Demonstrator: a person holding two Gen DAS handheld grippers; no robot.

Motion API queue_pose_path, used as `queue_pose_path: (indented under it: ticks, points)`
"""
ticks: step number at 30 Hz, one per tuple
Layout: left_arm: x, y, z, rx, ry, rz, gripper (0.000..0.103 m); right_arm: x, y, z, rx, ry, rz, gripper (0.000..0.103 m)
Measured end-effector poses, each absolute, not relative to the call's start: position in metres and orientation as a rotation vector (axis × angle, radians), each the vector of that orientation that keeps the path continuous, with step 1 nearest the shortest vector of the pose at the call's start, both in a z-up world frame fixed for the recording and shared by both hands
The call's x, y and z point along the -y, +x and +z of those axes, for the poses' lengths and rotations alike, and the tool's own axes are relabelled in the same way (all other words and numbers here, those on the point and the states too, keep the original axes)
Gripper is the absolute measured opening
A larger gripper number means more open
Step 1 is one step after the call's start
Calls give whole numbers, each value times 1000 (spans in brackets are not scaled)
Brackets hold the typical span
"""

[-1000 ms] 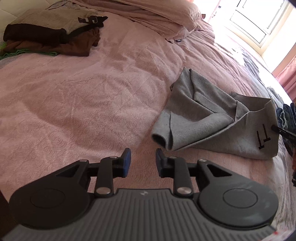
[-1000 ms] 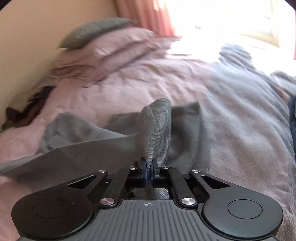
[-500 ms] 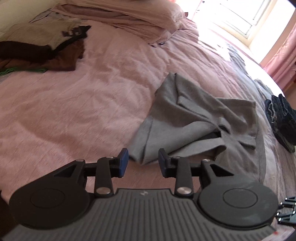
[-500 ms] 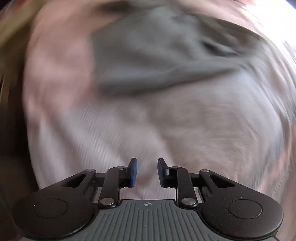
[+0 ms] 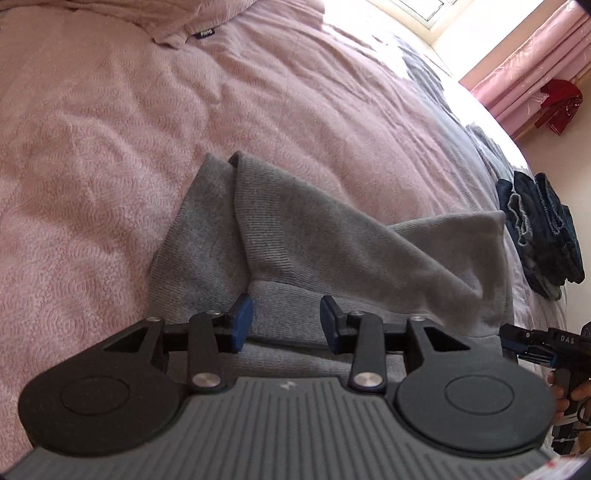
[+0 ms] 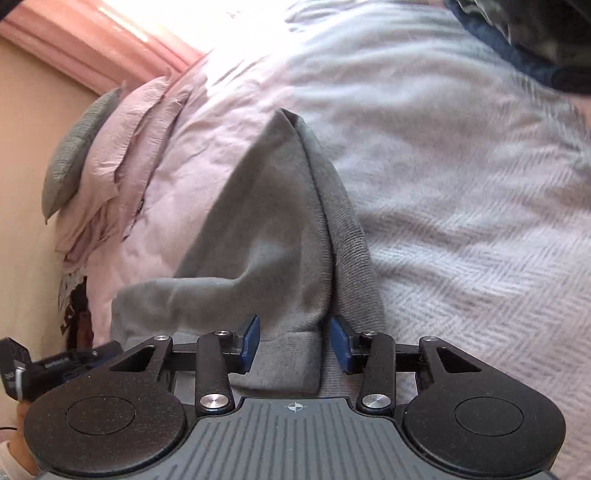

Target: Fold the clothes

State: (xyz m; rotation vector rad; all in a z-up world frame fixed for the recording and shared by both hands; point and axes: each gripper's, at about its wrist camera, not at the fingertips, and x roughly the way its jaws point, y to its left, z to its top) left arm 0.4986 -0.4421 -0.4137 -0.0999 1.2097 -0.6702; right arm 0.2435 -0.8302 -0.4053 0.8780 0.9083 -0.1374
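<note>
Grey knit garment (image 5: 332, 236) lying partly folded on the pink bed (image 5: 110, 147).
Ribbed, rumpled, one flap draped diagonally over the rest; left tongs (image 5: 284, 323) and right tongs (image 6: 295, 341) spread, just widened, hovering over its near edge, pinching nothing.

Jeans pile (image 6: 532, 33) blurred, cut off top-right.

Both wrist views look steeply down, close over the same grey garment (image 5: 332, 251) from opposite ends.
</note>
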Motion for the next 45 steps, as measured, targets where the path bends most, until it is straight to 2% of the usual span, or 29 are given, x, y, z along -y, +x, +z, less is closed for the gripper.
queue_pose_path:
  ticks: [2, 3, 4, 5, 9, 11, 13, 16, 17, 19, 20, 21, 22, 25, 28, 32, 33, 34, 35, 36, 37, 41, 45]
  points:
    - [442, 502, -419, -1220, -98, -694, 37, 833, 242, -418, -935, 944, -124, 39]
    - [442, 502, -419, -1227, -83, -710, 34, 833, 240, -421, -936, 972, -105, 37]
    - [444, 503, -417, -1234, -56, -719, 19, 833, 240, -421, -934, 970, -108, 19]
    - [445, 506, -414, -1248, -38, -731, 10, 833, 240, -416, -937, 937, -120, 13]
    - [445, 523, -397, -1303, -49, -779, 7, 837, 253, -384, -930, 928, -25, 12]
    - [446, 532, -399, -1334, -59, -745, 13, 840, 268, -365, -949, 886, -9, 12]
    - [441, 542, -413, -1382, -131, -727, 39, 843, 280, -365, -984, 900, -10, 12]
    - [434, 543, -432, -1409, -252, -708, 41, 847, 285, -383, -1048, 955, -62, 19]
    - [434, 541, -436, -1400, -252, -707, 37, 846, 282, -391, -1064, 973, -80, 23]
    - [435, 536, -440, -1387, -232, -714, 17, 841, 279, -407, -1107, 966, -121, 24]
    - [437, 534, -437, -1378, -205, -713, 17, 838, 277, -412, -1105, 956, -127, 23]
    - [438, 533, -433, -1364, -186, -724, 8, 838, 275, -413, -1087, 955, -128, 18]
    - [440, 533, -426, -1355, -182, -746, 6, 839, 274, -412, -1078, 963, -113, 13]
    - [451, 542, -385, -1275, -201, -821, 6, 848, 280, -389, -1029, 987, -43, 11]
    - [483, 568, -322, -1084, -163, -899, 6, 866, 303, -339, -895, 973, 18, 10]
    - [539, 639, -261, -837, -197, -865, 6, 907, 366, -278, -625, 970, -28, 11]
    - [552, 654, -253, -795, -222, -829, 10, 919, 381, -270, -529, 991, -86, 11]
    - [561, 669, -249, -787, -254, -786, 27, 930, 392, -266, -452, 1005, -150, 14]
    - [565, 680, -248, -800, -266, -730, 38, 938, 403, -266, -399, 1021, -239, 31]
    - [564, 685, -248, -812, -268, -673, 43, 944, 409, -267, -405, 1039, -309, 46]
    - [555, 686, -253, -826, -264, -639, 43, 947, 410, -271, -434, 1054, -348, 66]
    - [491, 645, -303, -914, -119, -619, 43, 921, 355, -296, -562, 913, -325, 66]
    - [397, 556, -380, -1158, 4, -564, 43, 855, 245, -343, -777, 780, -346, 66]
